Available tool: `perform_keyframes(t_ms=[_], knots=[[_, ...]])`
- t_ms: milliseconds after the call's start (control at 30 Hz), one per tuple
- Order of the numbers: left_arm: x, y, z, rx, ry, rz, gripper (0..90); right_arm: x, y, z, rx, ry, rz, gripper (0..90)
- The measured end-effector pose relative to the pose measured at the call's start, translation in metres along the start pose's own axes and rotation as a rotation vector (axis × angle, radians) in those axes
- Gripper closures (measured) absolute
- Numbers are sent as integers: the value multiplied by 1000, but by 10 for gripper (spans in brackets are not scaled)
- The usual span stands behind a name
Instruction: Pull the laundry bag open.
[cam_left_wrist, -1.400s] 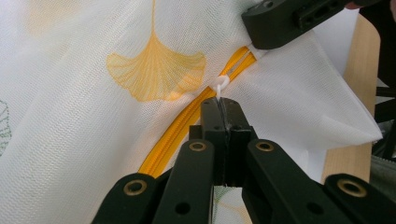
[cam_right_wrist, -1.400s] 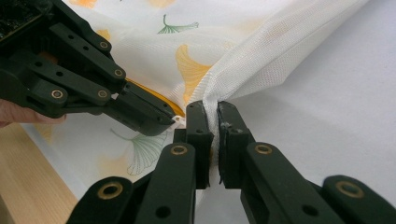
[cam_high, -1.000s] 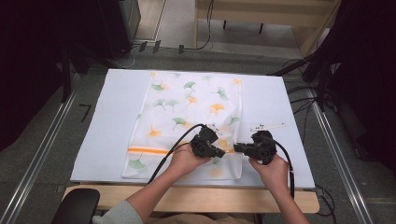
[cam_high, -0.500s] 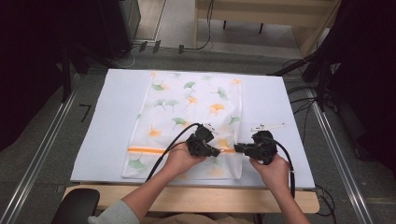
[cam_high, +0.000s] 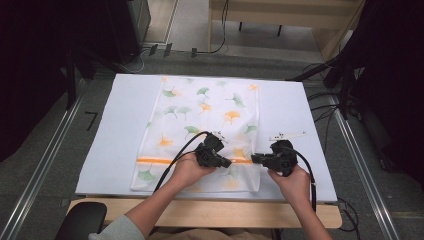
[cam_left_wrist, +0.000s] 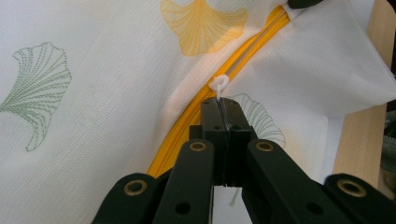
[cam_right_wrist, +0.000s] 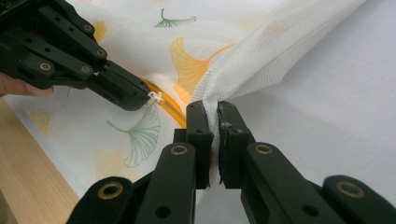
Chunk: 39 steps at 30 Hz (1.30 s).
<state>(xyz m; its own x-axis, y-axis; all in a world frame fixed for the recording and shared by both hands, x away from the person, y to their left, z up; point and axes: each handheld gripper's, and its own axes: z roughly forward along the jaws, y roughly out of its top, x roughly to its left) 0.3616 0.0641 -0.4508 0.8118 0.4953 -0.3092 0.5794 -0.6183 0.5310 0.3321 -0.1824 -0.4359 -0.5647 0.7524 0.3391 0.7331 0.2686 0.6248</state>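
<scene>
A white mesh bag (cam_high: 200, 115) printed with green and orange ginkgo leaves lies flat on the white table cover (cam_high: 115, 135). An orange zipper (cam_high: 155, 160) runs across its near end. My left gripper (cam_high: 227, 162) is shut on the small white zipper pull (cam_left_wrist: 218, 84), right over the zipper (cam_left_wrist: 187, 126). My right gripper (cam_high: 254, 158) faces it from the right, a short gap away, and is shut on a pinched fold of the bag's edge (cam_right_wrist: 247, 60), lifting it slightly. The left gripper (cam_right_wrist: 116, 86) and the pull (cam_right_wrist: 154, 98) also appear in the right gripper view.
The table's wooden front edge (cam_high: 210, 212) lies just behind my hands. A thin white object (cam_high: 287, 135) rests on the cover right of the bag. Cables and dark equipment stands surround the table on the floor (cam_high: 320, 100).
My left gripper has shifted slightly to the left along the zipper with the pull in its jaws. The right gripper has held its place on the bag's edge.
</scene>
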Motion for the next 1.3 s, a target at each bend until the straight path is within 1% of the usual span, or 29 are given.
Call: perform_keyframes(t_ms=[167,300,400,600,700,767,900,933,967,1033,1067,1200,1233,1300], knots=[[1,-1,-1,7,2,-1,900,0,0,1,0,2,-2,865],[4,-2,-1,10,15,-7,900,0,0,0,1,3,-1,865],[4,-3,-2,13,15,-9,900,1,0,0,0,2,-3,864],[6,-4,-5,23,30,-10,900,1,0,-1,0,1,-6,865],[8,-5,-7,30,25,-10,900,0,0,-1,0,1,-8,864],[8,-6,-9,23,30,-15,900,0,0,-1,1,2,-8,865],[10,-8,-11,37,35,-16,900,0,0,-1,4,1,-8,865],[11,-9,-11,28,34,-23,900,0,0,-1,4,1,-7,864],[11,-9,-11,32,33,-26,900,0,0,-1,4,1,-8,864],[13,-10,-13,35,26,-24,900,0,-1,-1,2,2,-5,864],[13,-11,-13,35,34,-22,900,0,-1,-1,3,2,-5,864],[13,-11,-14,28,32,-23,900,0,-1,0,4,4,-6,864],[13,-11,-14,32,36,-18,900,1,-1,0,4,5,-6,864],[14,-12,-14,35,32,-23,900,1,-1,0,5,1,-5,864]])
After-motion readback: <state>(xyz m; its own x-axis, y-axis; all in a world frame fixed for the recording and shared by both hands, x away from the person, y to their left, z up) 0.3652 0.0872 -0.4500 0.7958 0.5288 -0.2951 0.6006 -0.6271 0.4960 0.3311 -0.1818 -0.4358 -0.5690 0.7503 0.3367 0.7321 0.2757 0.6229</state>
